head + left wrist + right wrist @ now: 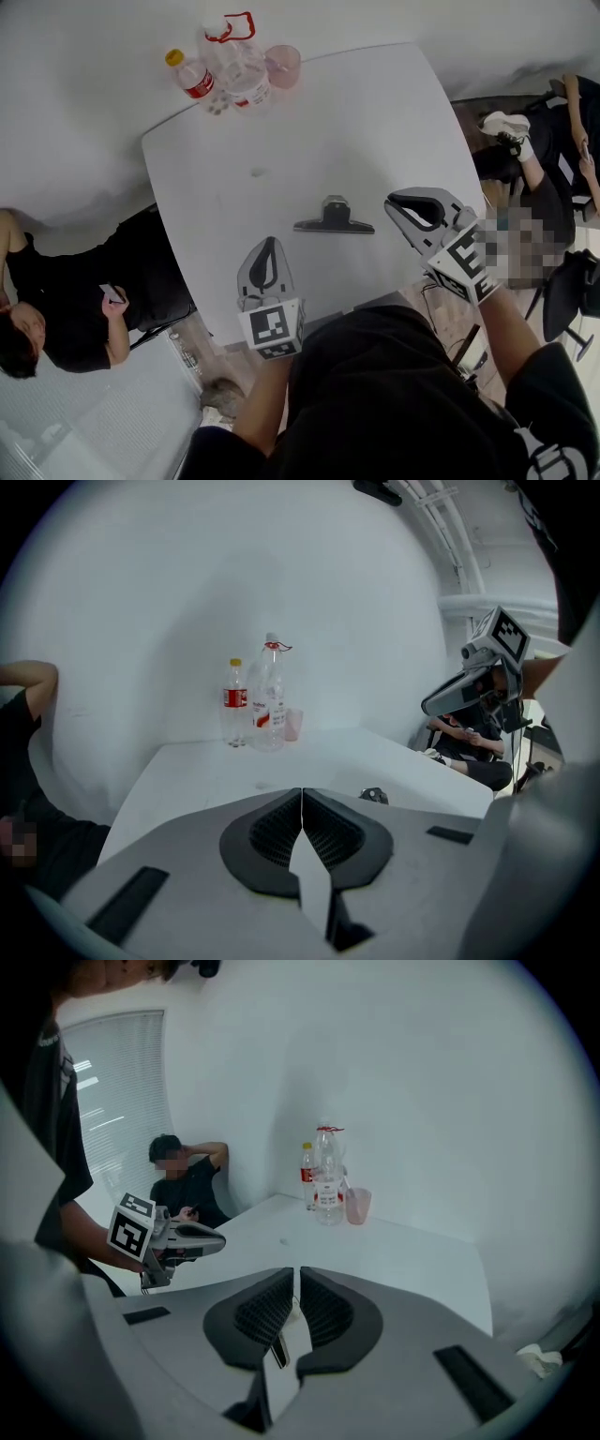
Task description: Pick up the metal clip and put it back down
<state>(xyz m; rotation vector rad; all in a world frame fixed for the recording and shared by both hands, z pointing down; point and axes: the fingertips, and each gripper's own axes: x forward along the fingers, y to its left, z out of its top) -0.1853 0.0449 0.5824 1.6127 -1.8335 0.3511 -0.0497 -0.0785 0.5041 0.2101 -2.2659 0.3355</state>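
Note:
The metal clip (334,217), dark grey with a raised handle, lies flat on the white table (375,112) near its front edge. My left gripper (270,242) hovers just left of and nearer than the clip, jaws shut and empty. On the clip's right, my right gripper (390,201) points at it, a short gap away, also shut with nothing held. In the left gripper view the clip (373,796) peeks over the shut jaws (302,799), with the right gripper (466,688) raised beyond it. The right gripper view (294,1283) shows the left gripper (173,1236); the clip is hidden there.
Two plastic bottles (195,77) (240,64) and a pink cup (283,66) stand at the table's far edge. One person (56,300) sits close to the left side of the table. Another person (539,159) sits on the right.

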